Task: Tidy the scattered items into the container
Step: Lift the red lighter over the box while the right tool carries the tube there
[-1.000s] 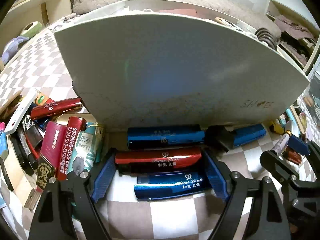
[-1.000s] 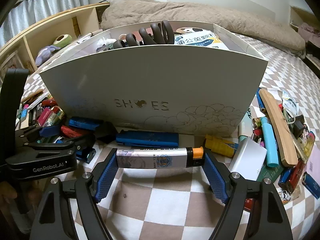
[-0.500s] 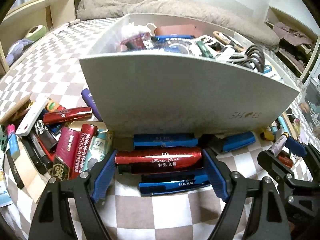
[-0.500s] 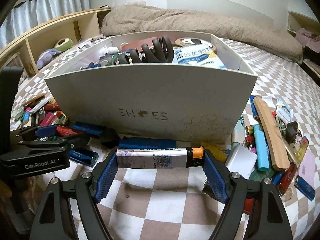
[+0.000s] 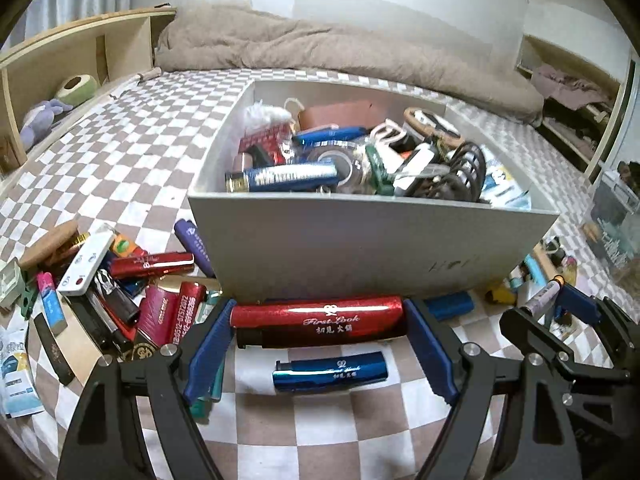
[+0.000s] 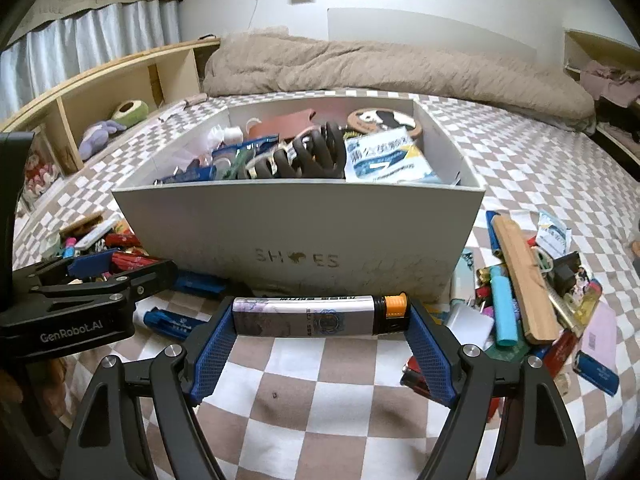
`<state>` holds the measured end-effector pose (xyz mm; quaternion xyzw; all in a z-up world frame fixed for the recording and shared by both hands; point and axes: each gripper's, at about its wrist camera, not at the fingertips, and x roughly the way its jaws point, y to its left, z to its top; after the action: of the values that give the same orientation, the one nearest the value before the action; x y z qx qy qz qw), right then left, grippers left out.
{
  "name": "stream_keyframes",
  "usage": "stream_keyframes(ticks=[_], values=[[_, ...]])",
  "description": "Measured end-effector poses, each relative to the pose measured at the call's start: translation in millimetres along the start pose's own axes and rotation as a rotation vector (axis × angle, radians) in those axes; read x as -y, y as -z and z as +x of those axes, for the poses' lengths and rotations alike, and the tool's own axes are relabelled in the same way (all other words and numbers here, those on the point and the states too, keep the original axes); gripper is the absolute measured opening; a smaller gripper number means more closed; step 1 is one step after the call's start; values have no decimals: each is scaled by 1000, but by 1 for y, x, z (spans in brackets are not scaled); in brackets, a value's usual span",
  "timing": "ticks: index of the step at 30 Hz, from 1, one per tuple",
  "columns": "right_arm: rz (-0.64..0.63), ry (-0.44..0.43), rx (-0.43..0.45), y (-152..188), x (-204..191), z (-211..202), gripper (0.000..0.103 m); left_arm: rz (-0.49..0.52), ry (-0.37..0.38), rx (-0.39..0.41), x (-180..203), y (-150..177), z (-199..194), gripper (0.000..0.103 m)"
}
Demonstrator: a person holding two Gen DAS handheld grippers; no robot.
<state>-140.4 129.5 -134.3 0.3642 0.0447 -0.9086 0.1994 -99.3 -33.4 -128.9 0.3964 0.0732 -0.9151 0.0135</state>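
Note:
A white shoe box (image 5: 360, 240) (image 6: 296, 224), full of small items, stands on the checkered bed. My left gripper (image 5: 318, 320) is shut on a red lighter (image 5: 316, 314) and holds it raised in front of the box's near wall. My right gripper (image 6: 318, 314) is shut on a grey lighter with an orange cap (image 6: 316, 312), also raised in front of the box. A blue lighter (image 5: 330, 370) lies on the bed below the red one. The left gripper also shows in the right wrist view (image 6: 100, 276).
Piles of lighters and small items lie left of the box (image 5: 120, 292) and right of it (image 6: 532, 292). A brown duvet (image 6: 380, 64) lies behind the box. A wooden shelf (image 6: 100, 96) runs along the left.
Both grippers have risen with their lighters, so the box's inside now shows. The blue lighter stayed on the bed.

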Motion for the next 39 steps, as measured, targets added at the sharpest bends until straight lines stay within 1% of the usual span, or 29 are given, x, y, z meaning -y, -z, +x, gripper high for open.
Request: stream_keyframes(ticks=[11, 18, 27, 32, 39], values=[[17, -16, 83, -25, 3, -23, 82, -4, 41, 77, 4, -26, -21, 84], [16, -20, 123, -49, 6, -31, 82, 21, 50, 120, 11, -52, -30, 84], [-1, -23, 162, -85, 15, -35, 82, 37, 54, 165, 5, -89, -33, 84], [9, -49, 165, -105, 22, -32, 82, 36, 58, 178, 0, -111, -32, 84], [0, -71, 172, -135, 25, -27, 82, 25, 74, 156, -6, -134, -21, 84]])
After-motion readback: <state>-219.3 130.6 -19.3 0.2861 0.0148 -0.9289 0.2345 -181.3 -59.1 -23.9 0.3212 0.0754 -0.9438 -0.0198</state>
